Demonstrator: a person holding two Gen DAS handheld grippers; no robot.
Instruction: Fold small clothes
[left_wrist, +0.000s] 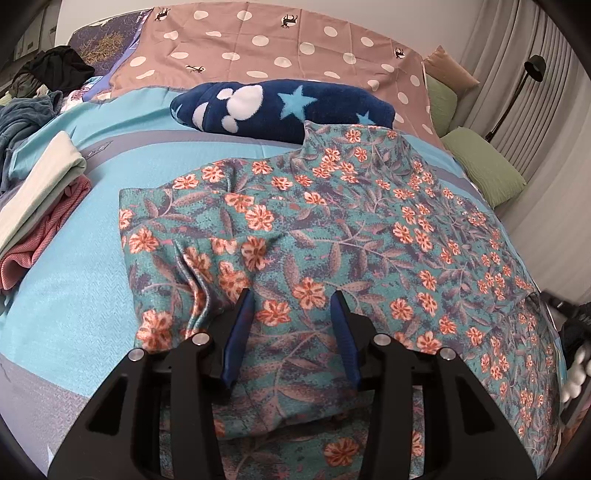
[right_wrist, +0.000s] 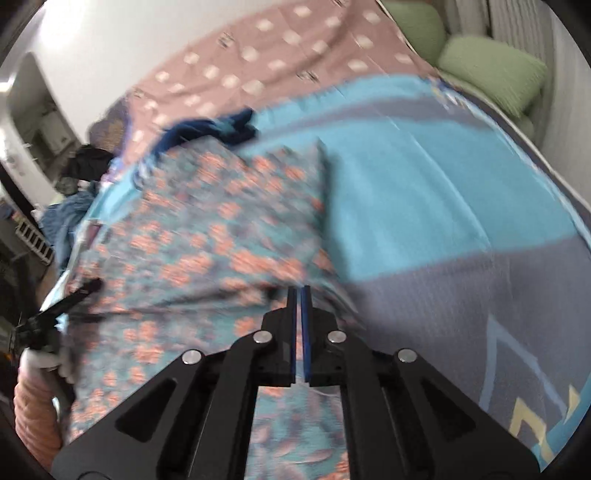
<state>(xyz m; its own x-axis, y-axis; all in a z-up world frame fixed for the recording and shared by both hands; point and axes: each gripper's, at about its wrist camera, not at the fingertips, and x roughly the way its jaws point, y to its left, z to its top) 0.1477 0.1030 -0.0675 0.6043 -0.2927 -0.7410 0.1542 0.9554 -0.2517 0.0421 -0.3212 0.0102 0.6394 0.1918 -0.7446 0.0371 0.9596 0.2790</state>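
The flowery cloth (left_wrist: 332, 229) lies spread on the bed (left_wrist: 74, 295). My left gripper (left_wrist: 291, 306) is wide open above its near edge. My right gripper (right_wrist: 299, 295) pinches the cloth's edge tight. I should grab my side, then lift both together

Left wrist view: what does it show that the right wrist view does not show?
Only the left wrist view: the open left hand-held gripper, a stack of folded clothes and a floor lamp. Only the right wrist view: the right hand-held gripper shut on the floral garment. Both: that garment, the star blanket, green pillows.
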